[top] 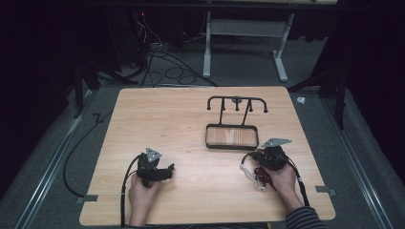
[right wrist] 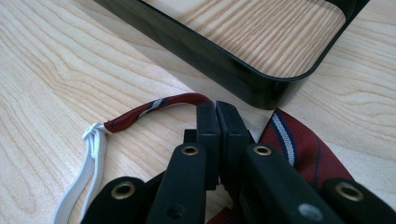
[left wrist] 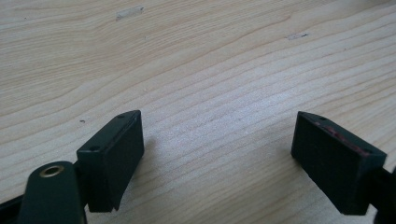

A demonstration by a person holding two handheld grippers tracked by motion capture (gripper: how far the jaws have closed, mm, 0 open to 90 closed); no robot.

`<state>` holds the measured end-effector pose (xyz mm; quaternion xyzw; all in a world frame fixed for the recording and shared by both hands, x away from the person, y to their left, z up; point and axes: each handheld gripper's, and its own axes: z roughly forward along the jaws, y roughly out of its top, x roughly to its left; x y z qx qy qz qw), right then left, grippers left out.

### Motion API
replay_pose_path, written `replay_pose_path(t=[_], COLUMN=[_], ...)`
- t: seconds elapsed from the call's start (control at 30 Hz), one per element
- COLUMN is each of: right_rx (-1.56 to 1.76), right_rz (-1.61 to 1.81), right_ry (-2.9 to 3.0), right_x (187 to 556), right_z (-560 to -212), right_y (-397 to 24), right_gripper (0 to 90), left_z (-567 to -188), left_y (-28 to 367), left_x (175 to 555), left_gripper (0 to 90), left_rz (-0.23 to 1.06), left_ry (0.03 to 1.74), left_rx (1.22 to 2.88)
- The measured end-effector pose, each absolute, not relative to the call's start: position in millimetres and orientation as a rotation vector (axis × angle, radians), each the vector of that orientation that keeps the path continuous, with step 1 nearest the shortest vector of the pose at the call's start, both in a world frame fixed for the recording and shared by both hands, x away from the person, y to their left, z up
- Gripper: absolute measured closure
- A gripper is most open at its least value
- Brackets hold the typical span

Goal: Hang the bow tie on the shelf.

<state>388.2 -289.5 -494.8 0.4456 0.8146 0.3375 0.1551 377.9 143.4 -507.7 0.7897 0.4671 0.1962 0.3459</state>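
One red striped tie [right wrist: 299, 144], one tray [right wrist: 219, 56]

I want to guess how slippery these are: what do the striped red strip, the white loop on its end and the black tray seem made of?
Red strip: seemingly woven fabric, matte, with sewn-in white and navy stripes, like a necktie. White loop: probably elastic cord, ribbed and limp. Black tray: smooth, slightly glossy rim, perhaps coated metal or plastic; its floor looks like wood grain.

Dark red tie [right wrist: 299, 144] with navy-white stripes, white elastic [right wrist: 93, 154], black tray [right wrist: 224, 60].
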Motion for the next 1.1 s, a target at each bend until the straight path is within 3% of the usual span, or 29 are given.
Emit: replay_pose_path(t=[0.53, 1.1], right_rx=[1.228, 1.104], right_rz=[1.06, 1.151], right_ry=[2.263, 2.183], right_x=[373, 354], right_z=[-474, -430], right_y=[-295, -294], right_gripper=[90.0, 90.0], left_z=[-508, -508], left_y=[143, 143], left_x=[378, 378], left_gripper=[17.4, 17.4], left_rz=[0.509, 0.509], left_ry=[1.212, 1.212], left_rx=[2.05, 2.05])
